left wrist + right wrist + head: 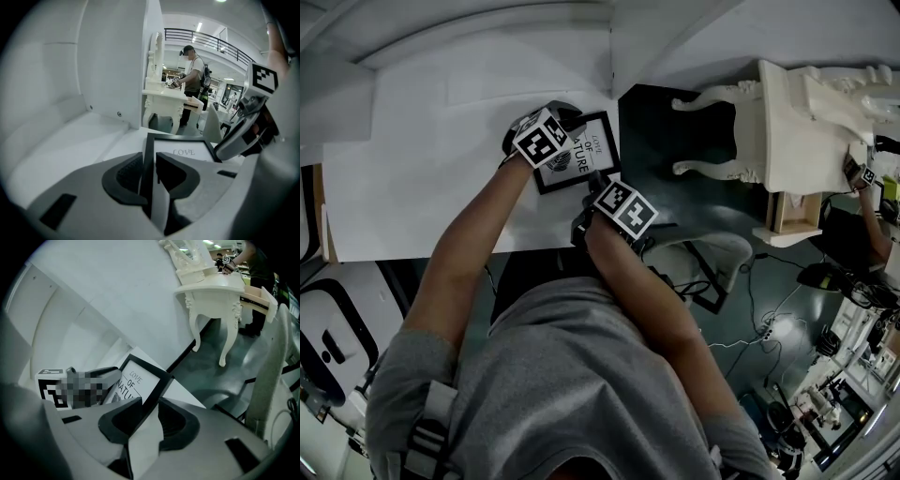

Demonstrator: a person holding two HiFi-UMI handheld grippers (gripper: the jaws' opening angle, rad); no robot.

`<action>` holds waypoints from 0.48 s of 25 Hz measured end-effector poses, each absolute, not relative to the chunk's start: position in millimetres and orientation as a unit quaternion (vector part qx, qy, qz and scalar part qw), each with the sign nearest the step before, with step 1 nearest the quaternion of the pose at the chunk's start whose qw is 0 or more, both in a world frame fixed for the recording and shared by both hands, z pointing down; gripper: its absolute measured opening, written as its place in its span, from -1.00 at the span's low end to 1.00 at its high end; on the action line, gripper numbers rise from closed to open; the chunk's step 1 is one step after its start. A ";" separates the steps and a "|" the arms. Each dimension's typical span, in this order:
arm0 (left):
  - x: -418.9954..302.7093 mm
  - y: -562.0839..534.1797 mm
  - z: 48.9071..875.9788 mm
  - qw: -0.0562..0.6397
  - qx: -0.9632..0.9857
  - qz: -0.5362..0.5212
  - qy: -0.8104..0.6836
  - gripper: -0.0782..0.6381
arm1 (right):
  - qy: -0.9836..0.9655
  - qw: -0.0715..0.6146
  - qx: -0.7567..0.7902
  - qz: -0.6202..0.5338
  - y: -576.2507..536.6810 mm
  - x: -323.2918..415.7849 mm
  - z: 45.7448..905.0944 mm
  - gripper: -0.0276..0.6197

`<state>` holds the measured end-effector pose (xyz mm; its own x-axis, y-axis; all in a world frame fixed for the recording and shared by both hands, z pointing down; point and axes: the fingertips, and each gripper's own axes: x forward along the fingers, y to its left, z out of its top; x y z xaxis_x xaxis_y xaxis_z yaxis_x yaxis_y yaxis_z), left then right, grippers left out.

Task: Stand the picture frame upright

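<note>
1. The picture frame (592, 150) is lying face up, or nearly so, at the near right corner of the white table (412, 187), and both claws are working on it.
2. The left claw (149, 161) is clamping the frame's black left edge, with its pads pressing on both sides.
3. The right claw (150, 404) is straddling the near right edge, with its jaws spread and, by my reading, not pinching yet.
4. So we are sitting in the grasping step, and nothing is standing yet.
5. Next, I am expecting the right claw to need closing firmly. Then both should be tipping the top edge up together, keeping the bottom edge bearing on the table so it is not sliding off that close corner.
6. The print is reading "LOVE OF NATURE", partly covered by the claws, and no brand is showing.
</note>
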<state>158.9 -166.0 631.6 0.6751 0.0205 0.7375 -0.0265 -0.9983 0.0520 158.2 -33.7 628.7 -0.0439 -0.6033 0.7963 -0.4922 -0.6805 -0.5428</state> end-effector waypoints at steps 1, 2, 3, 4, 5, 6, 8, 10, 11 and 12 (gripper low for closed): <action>158.0 -165.6 631.9 0.034 0.914 0.404 -0.004 -0.53 | 0.398 0.038 -0.691 -0.602 -34.1 160.0 629.7 -0.57; 156.2 -165.3 632.1 0.038 0.914 0.404 -0.007 -0.53 | 0.399 0.030 -0.692 -0.601 -34.3 161.1 630.6 -0.57; 153.5 -165.3 632.2 0.043 0.914 0.404 -0.009 -0.53 | 0.399 0.025 -0.693 -0.600 -34.7 161.5 631.0 -0.57; 150.2 -165.3 631.8 0.047 0.914 0.404 -0.012 -0.53 | 0.400 0.022 -0.693 -0.599 -35.0 161.3 631.0 -0.57; 146.8 -165.2 631.4 0.051 0.913 0.404 -0.016 -0.54 | 0.401 0.019 -0.693 -0.599 -35.3 161.1 630.7 -0.58; 143.8 -165.1 631.1 0.054 0.913 0.404 -0.020 -0.54 | 0.401 0.017 -0.693 -0.598 -35.7 161.4 630.4 -0.58; 138.2 -165.3 630.8 0.058 0.912 0.405 -0.030 -0.54 | 0.404 0.007 -0.693 -0.597 -37.3 162.8 629.5 -0.58; 130.7 -166.8 630.0 0.062 0.912 0.404 -0.042 -0.54 | 0.410 -0.010 -0.692 -0.594 -40.7 163.7 628.5 -0.59; 126.6 -167.4 629.9 0.064 0.912 0.403 -0.048 -0.53 | 0.415 -0.019 -0.692 -0.591 -42.5 164.6 628.0 -0.59; 122.4 -167.1 630.3 0.067 0.911 0.403 -0.051 -0.54 | 0.420 -0.027 -0.691 -0.587 -43.9 166.3 627.6 -0.60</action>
<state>122.4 -167.1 630.3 0.6701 -0.0395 0.7412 -0.1478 -0.9857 0.0810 166.3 -43.9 627.6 -0.0423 -0.5499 0.8342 -0.6122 -0.6455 -0.4566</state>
